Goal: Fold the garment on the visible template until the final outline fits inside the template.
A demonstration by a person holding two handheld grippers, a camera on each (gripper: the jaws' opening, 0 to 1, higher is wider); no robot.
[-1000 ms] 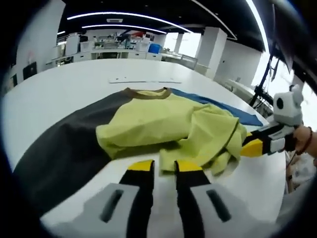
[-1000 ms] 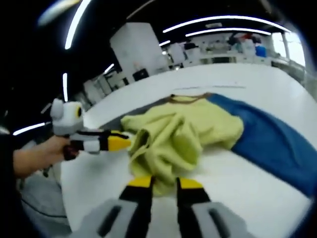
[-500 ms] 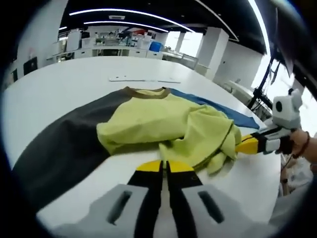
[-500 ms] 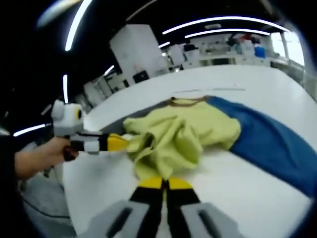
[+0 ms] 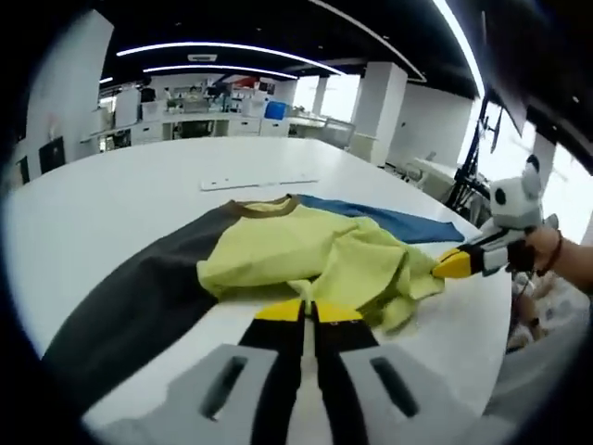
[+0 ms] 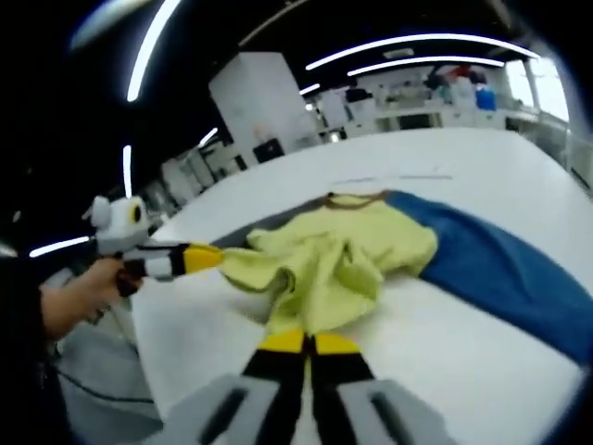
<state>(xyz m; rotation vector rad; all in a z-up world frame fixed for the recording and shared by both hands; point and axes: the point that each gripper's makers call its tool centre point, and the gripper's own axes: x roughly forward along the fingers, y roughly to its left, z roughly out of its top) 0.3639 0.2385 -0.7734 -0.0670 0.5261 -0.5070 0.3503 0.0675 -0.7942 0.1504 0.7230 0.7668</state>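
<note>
Yellow-green cloth sits bunched in the middle of the white bench (image 5: 111, 199), and that is the body of the garment (image 5: 306, 255) I am folding; its brown collar (image 5: 264, 208) points away from me, a dark grey sleeve (image 5: 139, 297) runs out toward the near left of the left gripper view, and a blue sleeve (image 5: 389, 221) stretches off to the right behind the crumpled part. In the right gripper view I see the same garment (image 6: 338, 250) with the blue sleeve (image 6: 500, 269) spread wide to the right and only a strip of the dark grey sleeve (image 6: 259, 225) showing behind the yellow folds.

My left gripper (image 5: 309, 311) has its yellow-tipped fingers pressed together at the near hem of the yellow cloth; whether any cloth is caught between them I cannot tell. From the other camera I see this gripper (image 6: 218, 255) held by a hand (image 6: 79, 295), its tip right at the left edge of the cloth.

My right gripper (image 6: 308, 342) likewise has its fingers brought together, tips against the near edge of the yellow fabric, which rises in a fold just beyond them; I cannot say for sure that cloth is pinched there. In the left gripper view it (image 5: 449, 263) comes in from the right, held in a hand (image 5: 556, 260), its yellow tip touching the garment's right-hand edge.

A thin pale strip (image 5: 259, 183) lies flat on the bench beyond the collar.
</note>
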